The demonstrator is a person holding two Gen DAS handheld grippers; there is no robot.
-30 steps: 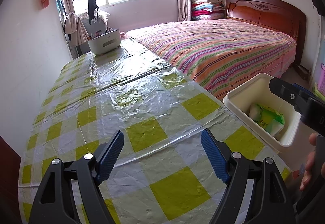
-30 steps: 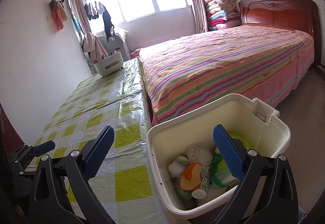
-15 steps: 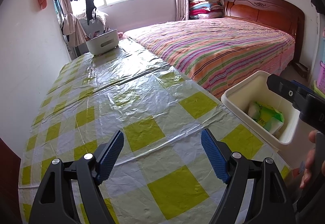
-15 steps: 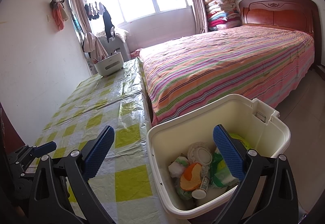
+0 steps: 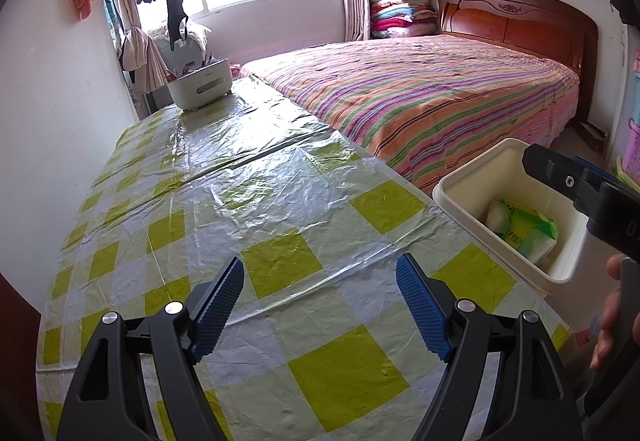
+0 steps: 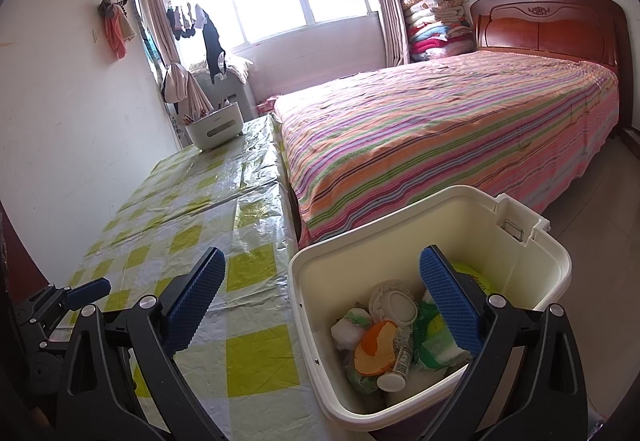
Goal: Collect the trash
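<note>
A cream plastic bin point(image 6: 516, 253) stands beside the table's right edge; it holds trash: a green wrapper point(image 6: 436, 341), an orange and yellow piece point(image 6: 376, 343), a small white bottle point(image 6: 398, 367) and a round white lid point(image 6: 394, 301). My right gripper point(image 6: 324, 297) hangs open over the bin's near left rim, with nothing between its blue pads. My left gripper point(image 5: 320, 305) is open above the checked tablecloth point(image 5: 248, 201), empty. In the left wrist view the bin point(image 5: 472, 177) shows at the right with the green wrapper point(image 5: 524, 229) inside, partly behind the right gripper's black body.
A white caddy point(image 5: 200, 83) with pencils stands at the table's far end. A bed with a striped cover point(image 5: 420, 101) runs along the table's right side. The wall borders the table on the left. A hand point(image 5: 612, 317) holds the right gripper.
The left wrist view has drifted slightly, so the bin sits a little higher and further left in it. The right gripper and the bin contents have not moved.
</note>
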